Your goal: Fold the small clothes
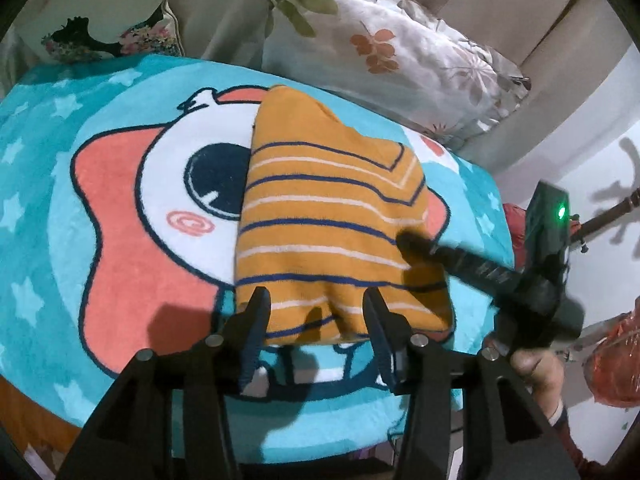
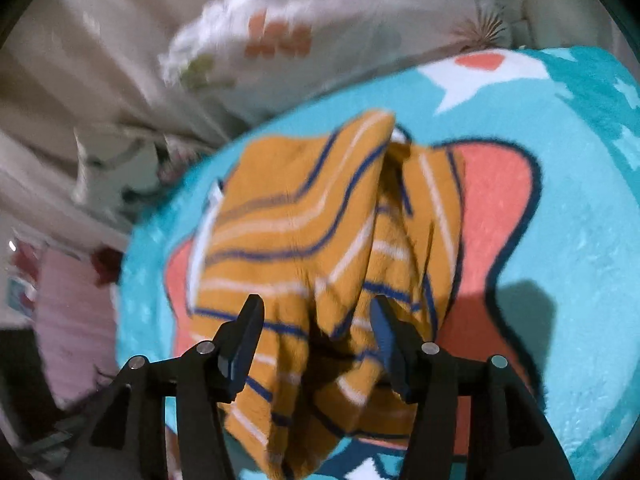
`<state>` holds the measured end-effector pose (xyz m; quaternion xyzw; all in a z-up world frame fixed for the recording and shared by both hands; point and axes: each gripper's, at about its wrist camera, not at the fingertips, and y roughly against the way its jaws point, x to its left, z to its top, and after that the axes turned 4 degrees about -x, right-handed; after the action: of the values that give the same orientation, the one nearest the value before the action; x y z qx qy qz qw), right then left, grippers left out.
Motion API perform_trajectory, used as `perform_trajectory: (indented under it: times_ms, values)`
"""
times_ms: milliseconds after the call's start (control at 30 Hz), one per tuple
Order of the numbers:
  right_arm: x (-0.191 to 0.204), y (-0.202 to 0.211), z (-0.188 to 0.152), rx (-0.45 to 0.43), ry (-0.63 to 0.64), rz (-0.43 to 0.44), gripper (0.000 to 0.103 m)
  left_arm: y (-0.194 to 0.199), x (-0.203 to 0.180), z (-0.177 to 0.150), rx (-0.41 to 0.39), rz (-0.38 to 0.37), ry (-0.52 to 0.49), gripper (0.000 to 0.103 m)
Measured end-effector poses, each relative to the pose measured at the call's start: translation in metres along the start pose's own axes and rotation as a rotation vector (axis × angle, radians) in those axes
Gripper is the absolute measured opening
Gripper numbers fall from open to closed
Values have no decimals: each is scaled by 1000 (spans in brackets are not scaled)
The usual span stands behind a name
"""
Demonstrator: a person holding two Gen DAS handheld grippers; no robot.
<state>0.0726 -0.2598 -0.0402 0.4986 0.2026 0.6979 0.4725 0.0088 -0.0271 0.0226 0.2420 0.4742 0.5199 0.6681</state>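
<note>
A small mustard-yellow garment (image 1: 328, 216) with navy and white stripes lies folded on a turquoise cartoon blanket (image 1: 120, 208). My left gripper (image 1: 316, 304) is open, its fingers straddling the garment's near edge. My right gripper comes in from the right in the left wrist view, its fingertips (image 1: 408, 240) over the garment's right side. In the blurred right wrist view my right gripper (image 2: 316, 312) is open just above the rumpled garment (image 2: 304, 232), which lies on the blanket (image 2: 560, 200).
Two printed pillows (image 1: 384, 40) (image 1: 100, 12) lie behind the blanket by a beige backrest. The blanket's edge drops off at the right (image 1: 500, 208). A red plastic bag (image 1: 616, 360) sits at the far right.
</note>
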Motion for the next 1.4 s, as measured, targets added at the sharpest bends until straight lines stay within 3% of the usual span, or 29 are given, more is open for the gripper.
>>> perform_trajectory:
  times_ms: [33, 133, 233, 333, 433, 533, 567, 600, 667, 800, 900, 933, 1000, 1067, 1133, 1300, 1400]
  values:
    - [-1, -5, -4, 17, 5, 10, 17, -1, -2, 2, -2, 6, -6, 47]
    - [-11, 0, -6, 9, -4, 26, 13, -4, -8, 8, -6, 18, -24, 47]
    - [-24, 19, -3, -29, 2, -31, 12, -8, -11, 13, -3, 24, -31, 48]
    - [-45, 22, -8, -13, -31, -69, 12, -16, -13, 18, -11, 22, -54, 56]
    - [-59, 13, -12, 14, -63, -42, 14, -32, 1, 32, -29, 29, -26, 65]
    - [-63, 25, -6, -28, -103, 45, 21, -48, 22, 47, -24, -5, 24, 69]
    - [-65, 33, -2, -69, -118, 69, 32, -54, 27, 52, -28, -7, 23, 73]
    - [-67, 38, 1, -95, -122, 59, 53, -59, 30, 55, -31, -9, 16, 76]
    - [-71, 44, 10, -144, -122, 17, 77, -74, 38, 63, -33, -22, 10, 81]
    - [-85, 16, 32, -113, -153, 38, 77, -108, 39, 67, 21, -84, -6, 86]
    - [-88, -19, 43, -67, -169, 32, 77, -135, 40, 63, 95, -182, 49, 88]
    - [-87, -27, 45, -66, -183, 48, 75, -143, 41, 61, 136, -226, 85, 85]
    - [-82, -36, 47, -51, -187, 102, 39, -143, 37, 60, 141, -241, 95, 69]
    - [-76, -40, 53, -37, -212, 130, 31, -134, 40, 65, 151, -265, 130, 47]
    - [-69, -35, 60, -42, -222, 179, 27, -120, 41, 70, 141, -272, 127, 38]
    - [-38, -13, 74, -95, -203, 290, 24, -81, 35, 95, 85, -221, 70, 39]
    - [-29, -13, 79, -113, -162, 265, 24, -83, 37, 104, 79, -120, 53, 52]
